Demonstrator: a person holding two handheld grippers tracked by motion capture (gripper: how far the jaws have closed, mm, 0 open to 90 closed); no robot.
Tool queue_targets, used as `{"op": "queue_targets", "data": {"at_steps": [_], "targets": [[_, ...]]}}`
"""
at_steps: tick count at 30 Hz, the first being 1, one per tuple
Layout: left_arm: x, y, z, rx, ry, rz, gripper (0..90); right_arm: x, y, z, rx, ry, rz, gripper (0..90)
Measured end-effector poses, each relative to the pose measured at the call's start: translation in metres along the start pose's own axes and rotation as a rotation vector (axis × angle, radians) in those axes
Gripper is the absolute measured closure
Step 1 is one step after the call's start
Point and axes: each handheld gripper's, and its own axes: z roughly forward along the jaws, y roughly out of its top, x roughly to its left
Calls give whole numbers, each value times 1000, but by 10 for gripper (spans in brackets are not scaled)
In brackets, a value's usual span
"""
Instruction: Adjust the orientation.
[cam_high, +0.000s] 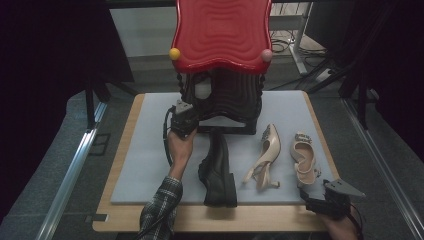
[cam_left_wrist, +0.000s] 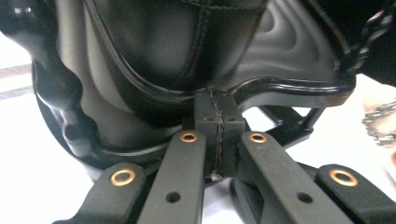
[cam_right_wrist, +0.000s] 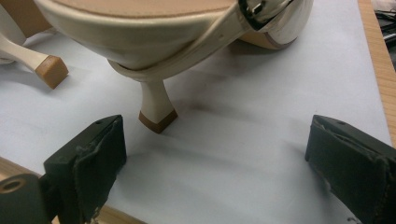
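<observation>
Left gripper, upper middle of the frame, is pinched closed on just the thin rim of the black rack, so it'll probably slip, while the right gripper sits wide open behind the cream heel.

The high view looks forward and down over the table. Each gripper view sits close, facing along its jaws. The right gripper view and high view share the cream shoe.

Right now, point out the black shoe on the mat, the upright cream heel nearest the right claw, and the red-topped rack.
Black shoe (cam_high: 218, 170): high view, on its upper.
Cream heel (cam_right_wrist: 156, 105): right gripper view, on the heel stem.
Red-topped rack (cam_high: 222, 30): high view, on the red top.
</observation>
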Motion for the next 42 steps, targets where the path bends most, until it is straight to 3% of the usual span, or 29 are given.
{"op": "queue_targets", "data": {"at_steps": [9, 22, 24, 34, 37, 42], "targets": [[-1, -9, -14, -2, -32, 15, 846, 0, 0, 0, 1, -1, -2, 48], [-3, -30, -48, 29, -35, 49, 588, 0, 0, 0, 1, -2, -2, 48], [-3, -39, -55, 54, -19, 68, 541, 0, 0, 0, 1, -2, -2, 48], [-2, -64, -74, 113, -11, 80, 373, 0, 0, 0, 3, -2, -2, 48], [-2, -75, -80, 134, -6, 72, 269, 1, 0, 0, 4, -3, -1, 48], [-1, -96, -92, 161, 13, 42, 202, 1, 1, 0, 13, -5, -2, 47]]}}
